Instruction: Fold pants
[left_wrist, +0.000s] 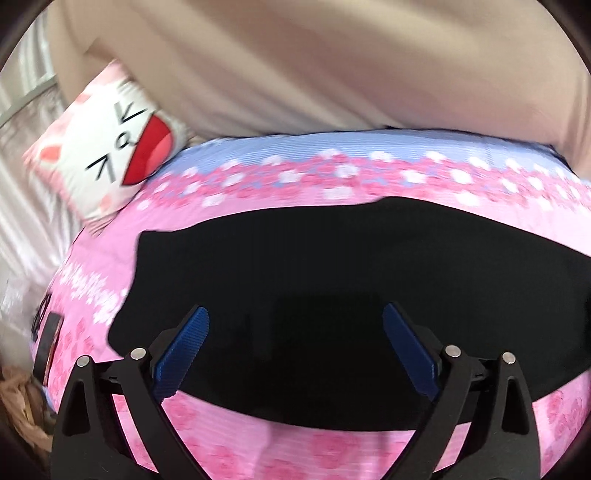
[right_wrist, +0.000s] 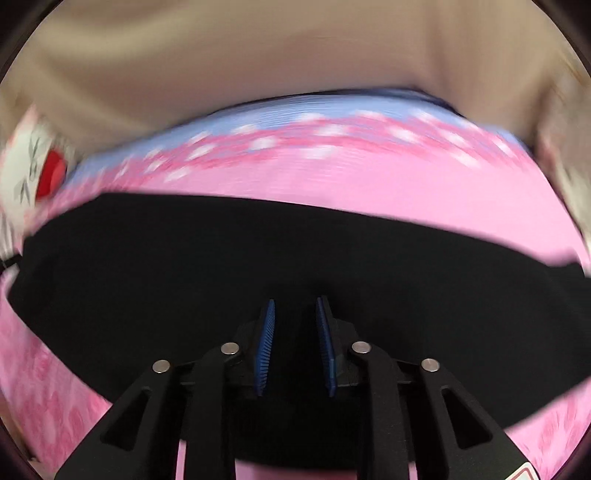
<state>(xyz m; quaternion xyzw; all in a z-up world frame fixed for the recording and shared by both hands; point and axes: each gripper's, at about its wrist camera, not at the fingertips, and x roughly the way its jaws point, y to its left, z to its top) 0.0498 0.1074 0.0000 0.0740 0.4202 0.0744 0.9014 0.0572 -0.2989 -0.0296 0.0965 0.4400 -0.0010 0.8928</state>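
Note:
Black pants (left_wrist: 332, 277) lie flat across a pink flowered bedspread (left_wrist: 258, 435). My left gripper (left_wrist: 295, 325) hovers over the near part of the pants, its blue pads (left_wrist: 184, 350) wide apart and empty. In the right wrist view the pants (right_wrist: 184, 266) stretch across the frame. My right gripper (right_wrist: 295, 314) is over them with its blue pads (right_wrist: 266, 343) narrowly apart; black cloth shows in the gap, and I cannot tell whether it is pinched. The view is blurred.
A white and pink cartoon-face pillow (left_wrist: 110, 147) lies at the far left of the bed, also in the right wrist view (right_wrist: 29, 170). A person in a beige top (left_wrist: 314, 66) stands at the far edge. A dark object (left_wrist: 48, 343) sits at the bed's left edge.

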